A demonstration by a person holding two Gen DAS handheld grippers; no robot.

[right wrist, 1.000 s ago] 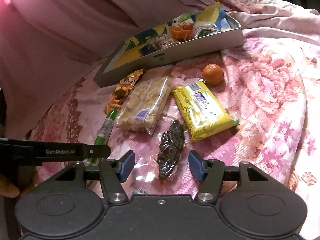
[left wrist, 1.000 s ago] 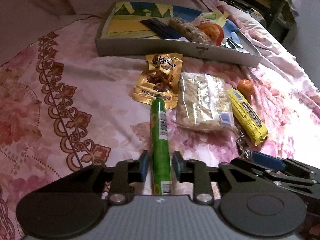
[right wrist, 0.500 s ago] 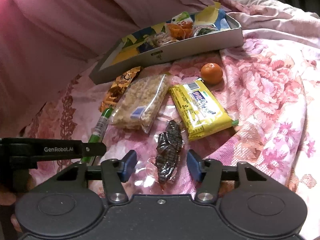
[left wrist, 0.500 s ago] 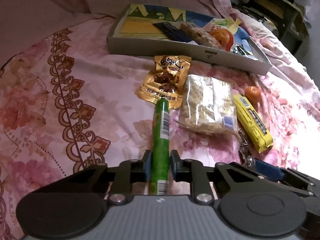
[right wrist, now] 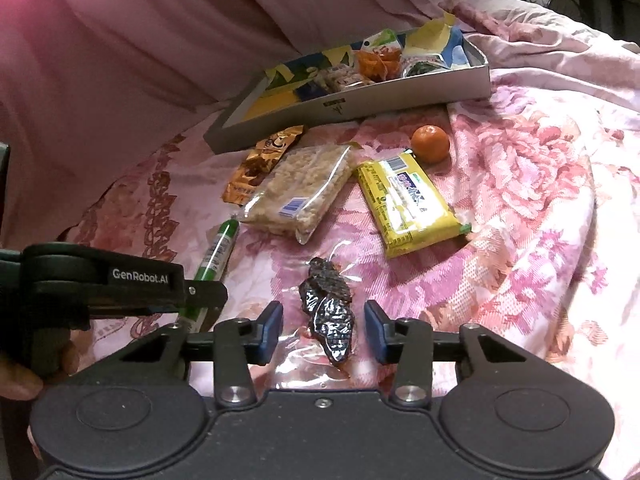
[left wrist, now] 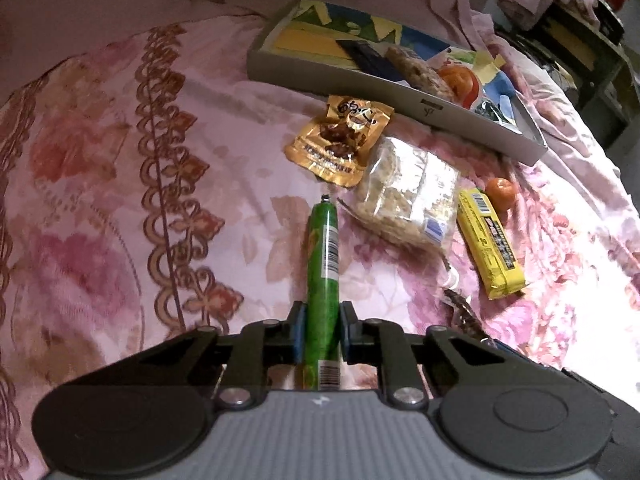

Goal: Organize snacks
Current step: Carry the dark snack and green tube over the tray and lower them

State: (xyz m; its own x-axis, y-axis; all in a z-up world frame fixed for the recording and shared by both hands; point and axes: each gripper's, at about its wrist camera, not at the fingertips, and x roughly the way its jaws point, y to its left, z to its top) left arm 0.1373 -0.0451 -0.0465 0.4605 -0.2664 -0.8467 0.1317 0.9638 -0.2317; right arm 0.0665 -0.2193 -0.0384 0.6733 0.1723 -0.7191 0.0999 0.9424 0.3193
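My left gripper (left wrist: pixel 323 332) is shut on the near end of a green stick snack (left wrist: pixel 323 248), which points away over the flowered bedspread. In the right wrist view, the same green stick (right wrist: pixel 218 250) angles down behind the left gripper's black body (right wrist: pixel 120 280). My right gripper (right wrist: pixel 323 328) straddles a dark snack in a clear wrapper (right wrist: pixel 324 280) lying on the bedspread. Its jaws are closing, and its blue pads (right wrist: pixel 270 326) still stand a little off the dark piece. A shallow grey box (left wrist: pixel 360 80) holding several snacks lies further back.
Between the grippers and the box (right wrist: pixel 360 100) lie a gold pouch (left wrist: pixel 340 140), a clear bag of puffed pieces (left wrist: pixel 408 192), a yellow bar (left wrist: pixel 490 244) and a tangerine (left wrist: pixel 500 194). A person's hand (right wrist: pixel 16 380) grips the left tool. Pink bedding is heaped behind the box.
The left jaws closed onto the green stick, and the left view rolled and shifted left of the box. The right jaws narrowed around the dark snack.
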